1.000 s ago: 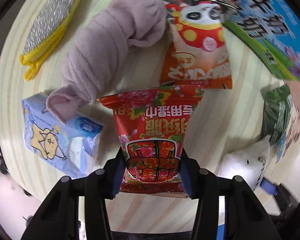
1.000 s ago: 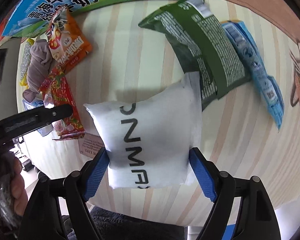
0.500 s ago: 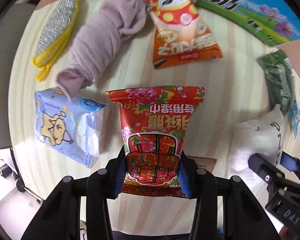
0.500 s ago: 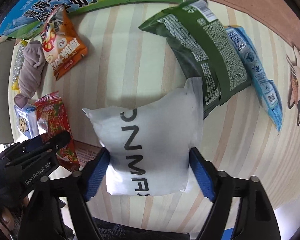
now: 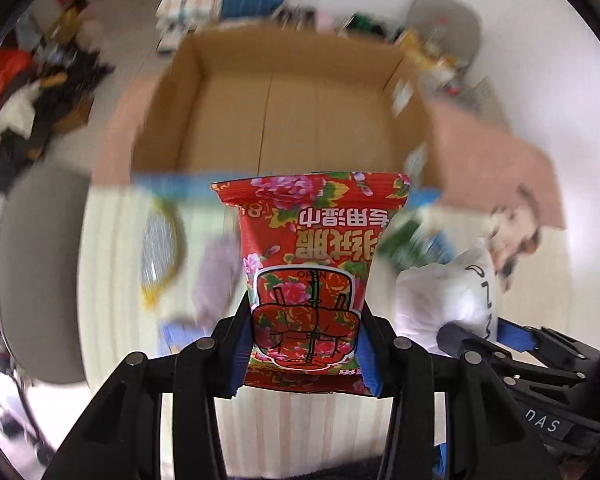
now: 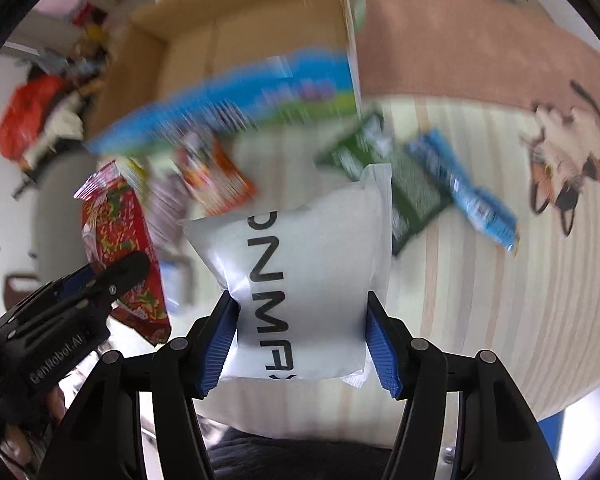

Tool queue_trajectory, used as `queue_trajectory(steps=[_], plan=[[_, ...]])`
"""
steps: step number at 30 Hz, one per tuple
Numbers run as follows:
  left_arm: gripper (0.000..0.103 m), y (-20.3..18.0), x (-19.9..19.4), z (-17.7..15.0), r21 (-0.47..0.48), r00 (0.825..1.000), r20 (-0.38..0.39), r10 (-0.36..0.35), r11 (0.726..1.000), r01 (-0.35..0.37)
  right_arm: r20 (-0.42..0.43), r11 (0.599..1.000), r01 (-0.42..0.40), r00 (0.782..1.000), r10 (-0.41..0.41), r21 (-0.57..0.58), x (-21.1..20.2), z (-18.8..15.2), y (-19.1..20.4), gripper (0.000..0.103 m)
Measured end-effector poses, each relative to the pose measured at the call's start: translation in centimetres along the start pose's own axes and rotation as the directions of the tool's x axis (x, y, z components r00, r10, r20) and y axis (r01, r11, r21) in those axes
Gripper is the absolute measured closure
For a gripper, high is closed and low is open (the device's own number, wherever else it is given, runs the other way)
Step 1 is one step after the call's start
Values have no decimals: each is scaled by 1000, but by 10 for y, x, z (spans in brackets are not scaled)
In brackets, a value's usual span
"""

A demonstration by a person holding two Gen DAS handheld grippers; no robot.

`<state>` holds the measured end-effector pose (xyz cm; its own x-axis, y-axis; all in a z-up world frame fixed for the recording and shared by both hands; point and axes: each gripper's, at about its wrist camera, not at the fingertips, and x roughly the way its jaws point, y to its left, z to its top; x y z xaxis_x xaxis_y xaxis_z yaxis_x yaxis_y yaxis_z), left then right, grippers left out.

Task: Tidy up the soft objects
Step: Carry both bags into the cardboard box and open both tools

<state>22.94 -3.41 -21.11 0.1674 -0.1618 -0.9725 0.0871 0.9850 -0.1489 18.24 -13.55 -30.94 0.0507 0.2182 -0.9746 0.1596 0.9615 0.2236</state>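
Note:
My left gripper [image 5: 302, 344] is shut on a red flowered wet-wipe pack [image 5: 312, 256] and holds it up above the striped table, facing an open cardboard box [image 5: 284, 112]. My right gripper [image 6: 302, 340] is shut on a white puffy packet with black letters [image 6: 300, 264], also lifted. The red pack [image 6: 120, 248] shows at the left of the right wrist view, the white packet [image 5: 444, 296] at the right of the left wrist view. The box [image 6: 236, 40] lies beyond the table's far edge.
On the table lie a green packet [image 6: 396, 176], a blue packet [image 6: 464, 192], an orange snack bag [image 6: 216, 184], a lilac cloth [image 5: 216, 276], and a yellow-edged scrubber [image 5: 160, 252]. A cat-print mat [image 6: 568, 176] is at right. A grey chair [image 5: 36, 272] stands left.
Both grippers have lifted and tilted up with their packs still held. The view has swung from looking down on the table to facing the open cardboard box.

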Motion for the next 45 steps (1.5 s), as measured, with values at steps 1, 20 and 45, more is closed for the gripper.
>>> queue_trajectory(steps=[1,20,45], plan=[[61,6,-4,18,15,1000,13,-14,1000,14,33,1000,-15,999,15,10,-16,14,8,40],[61,52,179,258,11,961,-277,-26,999,30,19,992,118,993,-119,48,67,293,65,40],[8,59,155,261,33,966,-250,68,998,-62,-50,984,178,983,-178,-10,87,336,59,3]])
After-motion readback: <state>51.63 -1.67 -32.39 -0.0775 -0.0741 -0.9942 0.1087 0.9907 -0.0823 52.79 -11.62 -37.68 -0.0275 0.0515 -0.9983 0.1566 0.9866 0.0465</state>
